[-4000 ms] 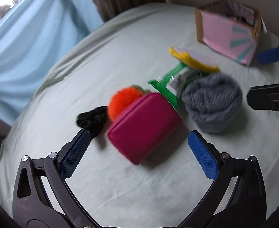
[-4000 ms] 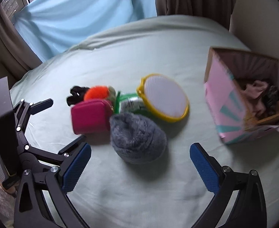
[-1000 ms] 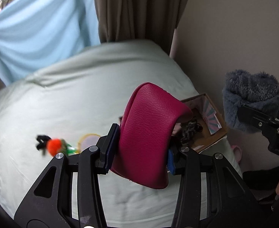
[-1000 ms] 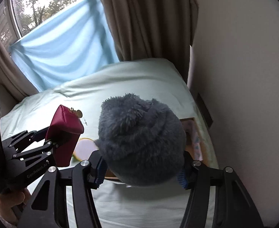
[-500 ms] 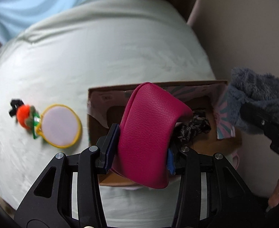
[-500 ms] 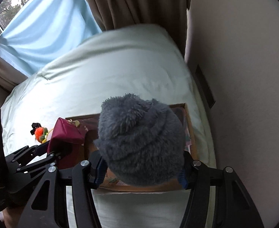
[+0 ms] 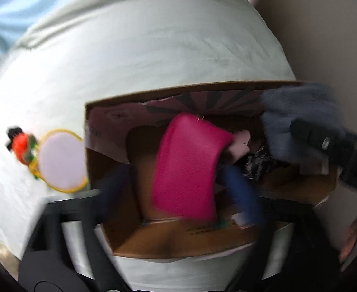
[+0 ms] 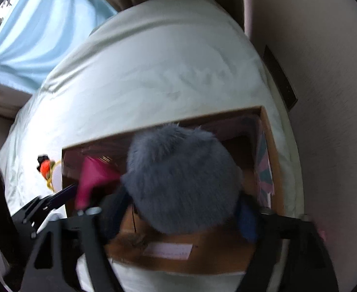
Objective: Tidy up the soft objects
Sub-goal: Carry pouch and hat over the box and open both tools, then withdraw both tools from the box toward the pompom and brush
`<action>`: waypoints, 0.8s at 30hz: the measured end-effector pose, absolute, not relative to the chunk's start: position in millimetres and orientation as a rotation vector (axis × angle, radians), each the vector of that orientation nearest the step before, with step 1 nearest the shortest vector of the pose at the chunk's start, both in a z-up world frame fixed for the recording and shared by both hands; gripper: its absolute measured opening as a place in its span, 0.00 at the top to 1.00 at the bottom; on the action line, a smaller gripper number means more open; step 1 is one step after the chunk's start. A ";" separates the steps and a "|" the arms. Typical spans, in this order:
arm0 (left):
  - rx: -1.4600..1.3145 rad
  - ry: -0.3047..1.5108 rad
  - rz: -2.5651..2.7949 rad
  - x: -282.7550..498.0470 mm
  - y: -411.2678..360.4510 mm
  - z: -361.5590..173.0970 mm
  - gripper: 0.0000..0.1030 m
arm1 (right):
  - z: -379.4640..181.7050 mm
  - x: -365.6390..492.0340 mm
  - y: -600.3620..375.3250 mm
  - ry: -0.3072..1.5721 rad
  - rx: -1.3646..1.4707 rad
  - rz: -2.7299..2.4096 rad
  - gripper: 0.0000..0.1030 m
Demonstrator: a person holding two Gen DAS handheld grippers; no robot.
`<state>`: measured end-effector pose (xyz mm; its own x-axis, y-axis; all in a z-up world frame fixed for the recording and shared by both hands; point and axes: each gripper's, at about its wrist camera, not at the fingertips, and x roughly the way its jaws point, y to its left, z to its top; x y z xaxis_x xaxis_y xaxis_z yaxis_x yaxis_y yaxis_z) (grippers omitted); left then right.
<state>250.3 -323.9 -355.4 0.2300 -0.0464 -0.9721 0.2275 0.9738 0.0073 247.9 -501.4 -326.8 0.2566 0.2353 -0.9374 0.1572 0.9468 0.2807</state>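
Left gripper (image 7: 181,182): poised over the open cardboard box (image 7: 178,248), its jaws were opening around the magenta leather-look pouch (image 7: 188,168), blue pads drawn clear of its sides.
Right gripper (image 8: 181,209): to the right over the same box, its jaws were opening about the grey fluffy fabric bundle (image 8: 181,180); blur hid whether the pads touched.
Step in hand: both soft items appeared to be dropping into the box at once.
Box contents: a dark patterned cloth (image 7: 258,163) and something pale pink lay inside.
Farther left: a yellow-rimmed round pad (image 7: 59,160) and an orange pompom (image 7: 20,146) lay on the pale green bedsheet (image 7: 154,36).
Next move: probably lifting clear, then collecting those remaining pieces.
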 end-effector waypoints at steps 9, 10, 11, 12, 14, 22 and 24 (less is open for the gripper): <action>0.190 1.315 -0.241 238.1 -321.4 -350.1 0.00 | -330.3 242.5 -506.3 1.311 0.363 0.026 0.00; 0.180 1.311 -0.244 237.5 -319.6 -347.0 0.00 | -328.4 241.2 -505.0 1.310 0.352 0.024 0.00; 0.175 1.306 -0.244 238.3 -318.4 -342.5 0.00 | -325.3 239.6 -503.4 1.305 0.341 0.024 0.00; 0.168 1.300 -0.246 237.1 -316.0 -337.5 0.00 | -322.5 238.4 -502.1 1.299 0.336 0.025 0.00; 0.160 1.290 -0.247 235.7 -312.6 -326.4 0.00 | -312.5 234.8 -499.0 1.283 0.327 0.027 0.00; 0.117 1.188 -0.263 210.9 -280.9 -264.8 0.00 | -246.9 213.4 -472.6 1.210 0.260 0.059 0.00; 0.110 1.155 -0.252 201.4 -265.8 -245.0 0.00 | -229.6 206.8 -461.6 1.189 0.234 0.069 0.00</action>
<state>201.4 -265.8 -245.0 0.3790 -0.1404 -0.9147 0.2538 0.9663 -0.0432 206.8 -461.6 -229.6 0.3733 0.1756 -0.9109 0.0698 0.9738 0.2163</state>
